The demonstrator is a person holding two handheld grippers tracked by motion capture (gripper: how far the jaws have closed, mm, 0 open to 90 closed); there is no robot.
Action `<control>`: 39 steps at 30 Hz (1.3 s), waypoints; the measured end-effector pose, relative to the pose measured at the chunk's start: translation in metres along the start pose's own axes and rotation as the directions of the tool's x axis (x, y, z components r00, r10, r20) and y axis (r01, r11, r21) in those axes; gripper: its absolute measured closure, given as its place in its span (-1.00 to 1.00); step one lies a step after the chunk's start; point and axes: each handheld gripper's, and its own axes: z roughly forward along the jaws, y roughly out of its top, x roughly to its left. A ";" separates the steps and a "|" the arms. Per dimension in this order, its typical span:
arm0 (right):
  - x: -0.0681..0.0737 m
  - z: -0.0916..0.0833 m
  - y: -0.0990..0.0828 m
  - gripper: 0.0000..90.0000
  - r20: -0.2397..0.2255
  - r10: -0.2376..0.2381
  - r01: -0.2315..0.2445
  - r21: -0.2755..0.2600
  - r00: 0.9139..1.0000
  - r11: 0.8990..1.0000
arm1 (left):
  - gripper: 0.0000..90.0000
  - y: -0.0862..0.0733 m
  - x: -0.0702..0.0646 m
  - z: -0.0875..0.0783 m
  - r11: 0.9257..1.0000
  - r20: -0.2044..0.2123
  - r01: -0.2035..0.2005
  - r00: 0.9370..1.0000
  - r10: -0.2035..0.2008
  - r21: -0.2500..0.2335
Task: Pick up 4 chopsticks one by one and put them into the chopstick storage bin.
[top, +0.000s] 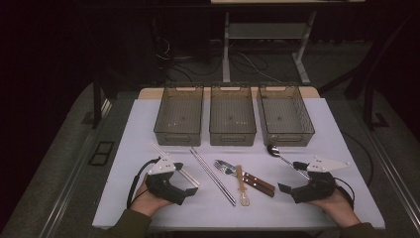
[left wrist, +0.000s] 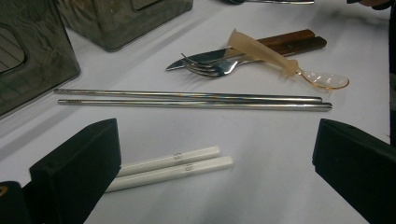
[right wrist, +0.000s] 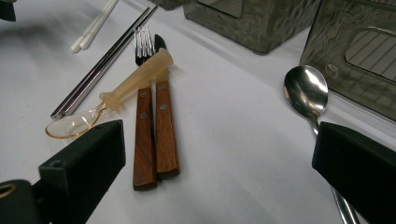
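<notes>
Cutlery lies in a row on the white table. From the left come white chopsticks, metal chopsticks, a fork and a knife with wooden handles, an amber plastic spoon across them, and a metal spoon. My left gripper rests open by the white chopsticks, its jaws wide apart with nothing held. My right gripper also stands open, with the wooden handles and the metal spoon in front of its jaws.
Three see-through grey bins stand side by side along the table's back edge, nothing visible inside. Bare table stretches between the cutlery and the front edge. Desk legs and cables sit on the floor beyond.
</notes>
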 end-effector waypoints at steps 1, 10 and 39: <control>0.000 0.000 0.000 -0.95 0.000 0.000 0.000 0.000 1.000 1.000 | -1.00 0.000 0.000 0.000 1.000 0.001 0.001 1.000 -0.001 0.001; -0.002 0.000 0.000 -0.95 -0.002 0.002 -0.002 0.001 1.000 1.000 | -0.93 -0.001 0.001 -0.001 1.000 -0.013 0.005 1.000 -0.005 0.016; 0.001 0.007 0.003 -0.94 -0.010 -0.015 0.015 0.020 1.000 1.000 | 0.73 0.006 0.010 0.013 0.996 -0.046 0.016 0.999 -0.012 0.089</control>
